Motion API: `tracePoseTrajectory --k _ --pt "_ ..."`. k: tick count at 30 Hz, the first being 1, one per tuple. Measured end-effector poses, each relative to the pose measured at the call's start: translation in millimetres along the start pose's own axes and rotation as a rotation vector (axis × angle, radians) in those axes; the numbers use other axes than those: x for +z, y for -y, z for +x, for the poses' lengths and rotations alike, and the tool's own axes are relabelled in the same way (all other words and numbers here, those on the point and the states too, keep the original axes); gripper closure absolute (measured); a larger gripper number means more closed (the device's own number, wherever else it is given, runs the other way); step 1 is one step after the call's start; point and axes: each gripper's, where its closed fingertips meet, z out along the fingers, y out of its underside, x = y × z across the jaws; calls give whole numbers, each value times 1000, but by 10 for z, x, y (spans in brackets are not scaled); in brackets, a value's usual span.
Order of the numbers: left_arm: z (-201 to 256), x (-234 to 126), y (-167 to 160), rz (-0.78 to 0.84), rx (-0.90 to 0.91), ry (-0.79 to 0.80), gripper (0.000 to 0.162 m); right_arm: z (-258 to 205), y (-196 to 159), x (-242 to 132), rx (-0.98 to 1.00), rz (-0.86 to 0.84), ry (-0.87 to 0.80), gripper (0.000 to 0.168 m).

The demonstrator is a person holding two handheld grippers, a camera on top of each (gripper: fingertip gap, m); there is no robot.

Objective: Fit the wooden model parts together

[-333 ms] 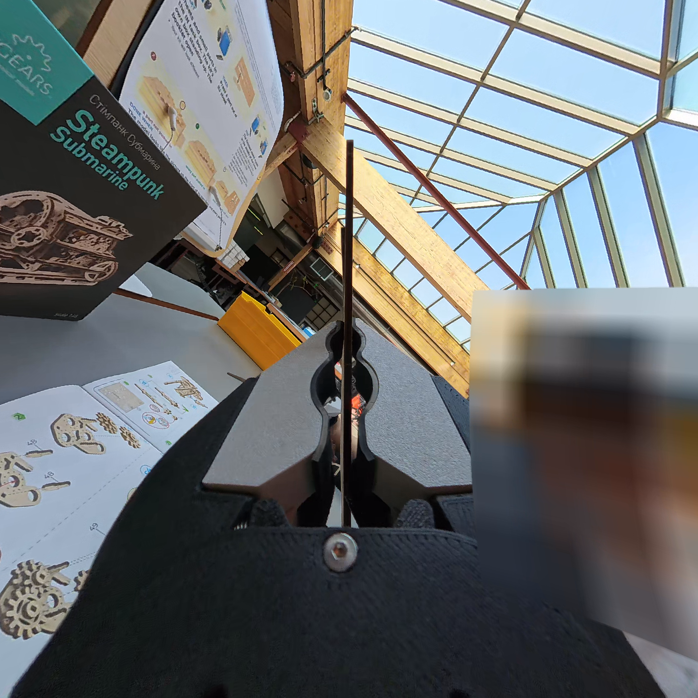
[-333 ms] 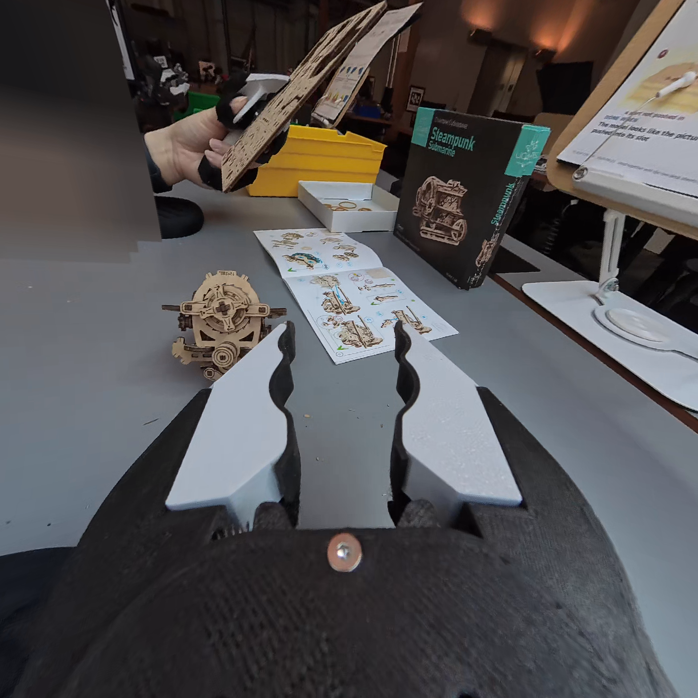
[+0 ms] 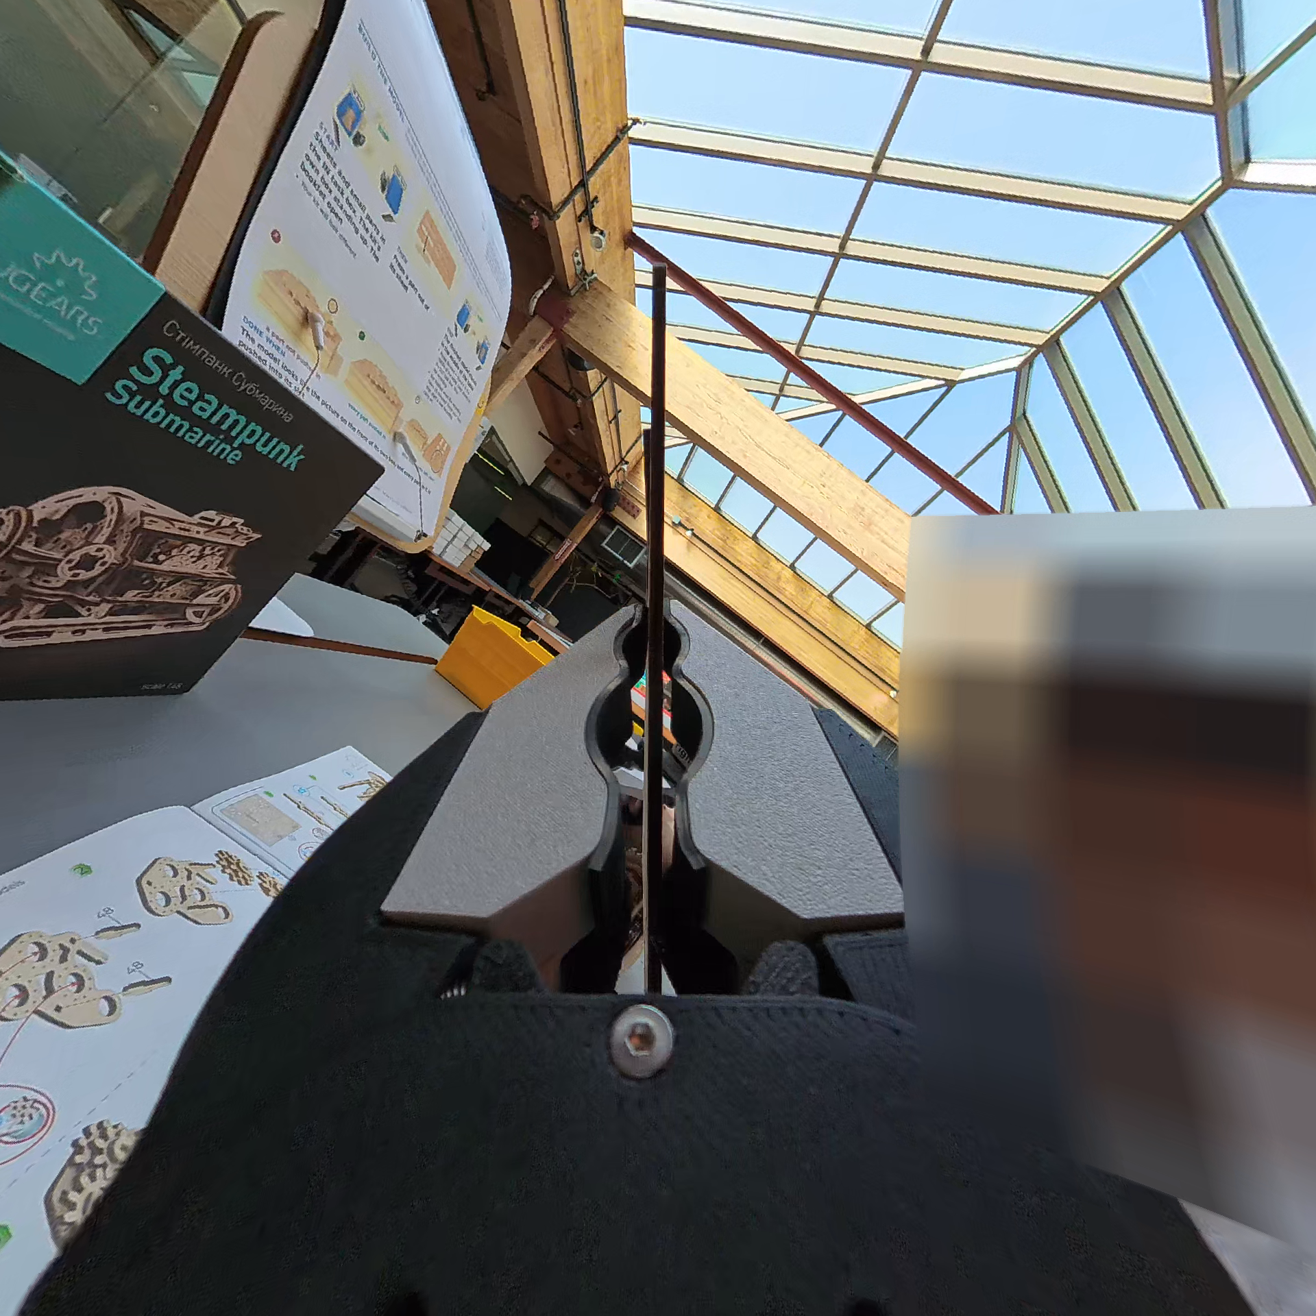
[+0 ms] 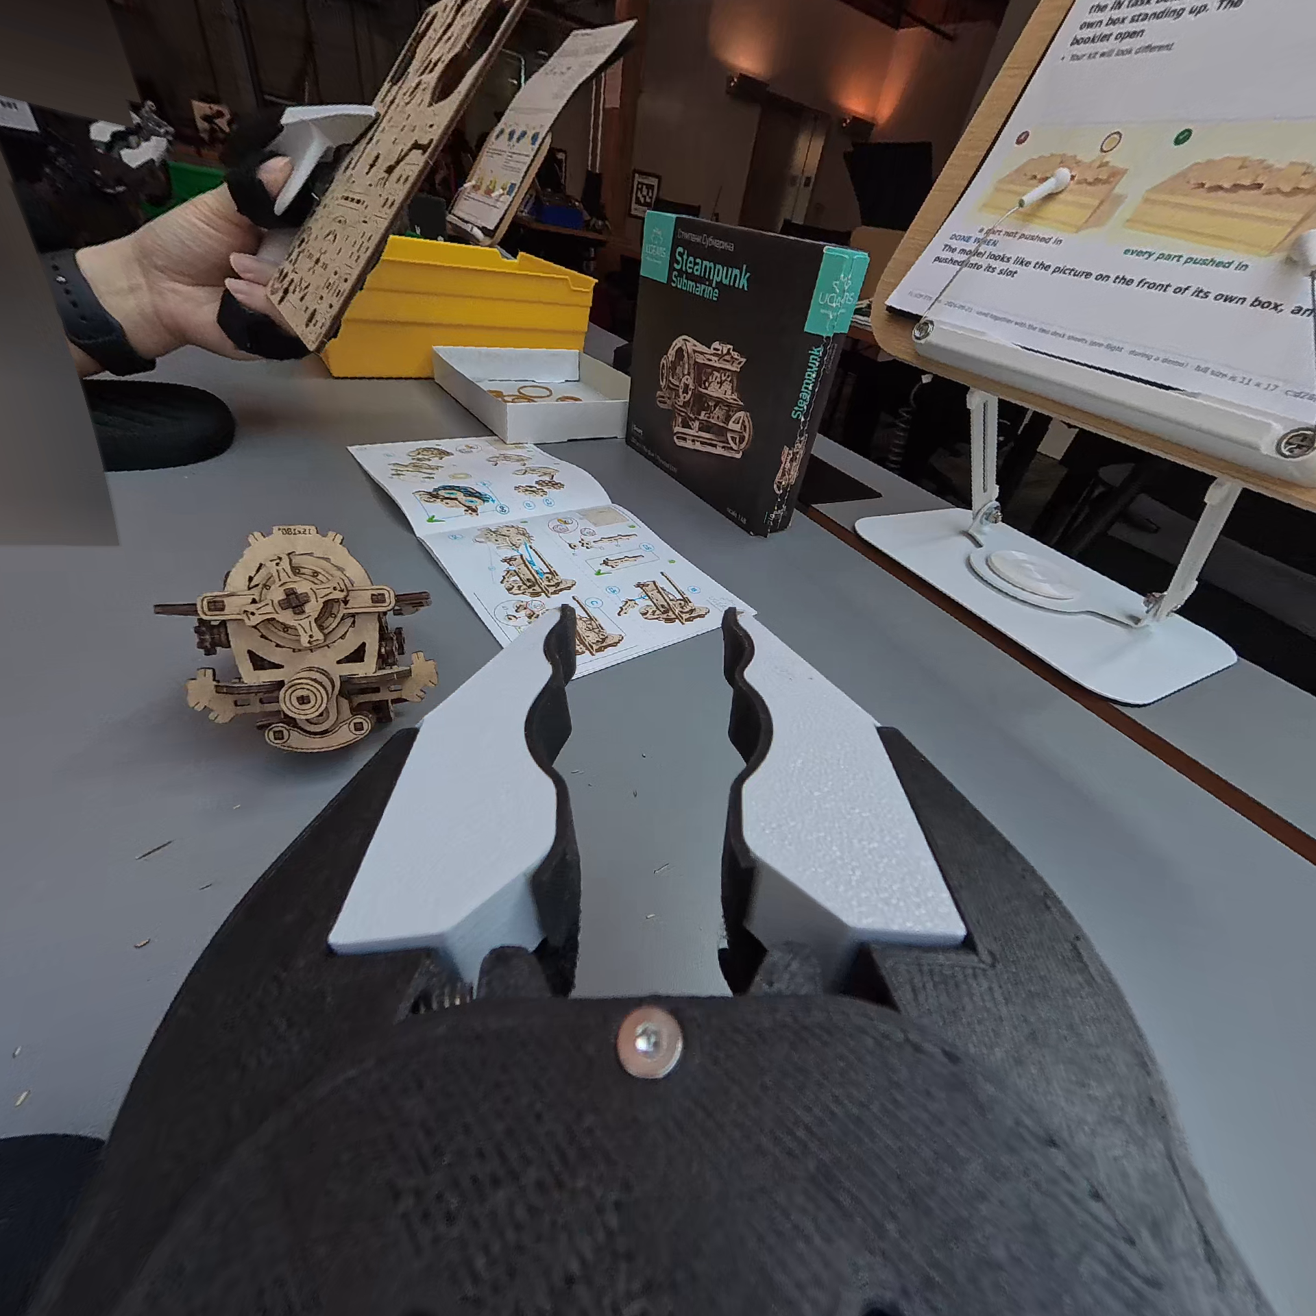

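My left gripper (image 3: 654,627) is shut on a thin wooden parts sheet (image 3: 656,456), seen edge-on and pointing up towards the glass roof. In the right wrist view the same sheet (image 4: 377,164) is held tilted in the air at the upper left by the left gripper (image 4: 299,157) and a hand. My right gripper (image 4: 644,627) is open and empty, low over the grey table (image 4: 926,783). A partly built wooden model (image 4: 299,634) stands on the table to the left of its fingertips.
An open instruction booklet (image 4: 541,534) lies ahead of the right gripper. Behind it stand a dark kit box (image 4: 733,370), a white tray with rings (image 4: 527,392) and a yellow bin (image 4: 463,306). An instruction board on a white stand (image 4: 1068,591) is at the right. My right fingertips sit around 35 centimetres from my left ones.
The left gripper with the sheet has tilted a little; the box and the board look nearer in its view. The right gripper has stayed open in about the same place.
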Motion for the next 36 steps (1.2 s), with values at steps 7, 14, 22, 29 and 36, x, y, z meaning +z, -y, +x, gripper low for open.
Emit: tracePoseTrajectory --k 7,14,22,29,36 --pt "-75 -16 -16 3 -17 22 161 90 -35 -27 52 -16 -28 144" --pt "-81 -6 -34 -9 0 34 161 298 -137 -73 116 -68 -129 167" --pt "-82 -13 -20 1 -11 28 161 388 -130 -117 186 -50 -153 168" --pt "-85 -14 -21 0 -10 30 161 389 -150 -113 164 -67 -164 168" --pt "-96 -2 -45 -13 -10 33 161 386 -147 -114 162 -65 -160 168"
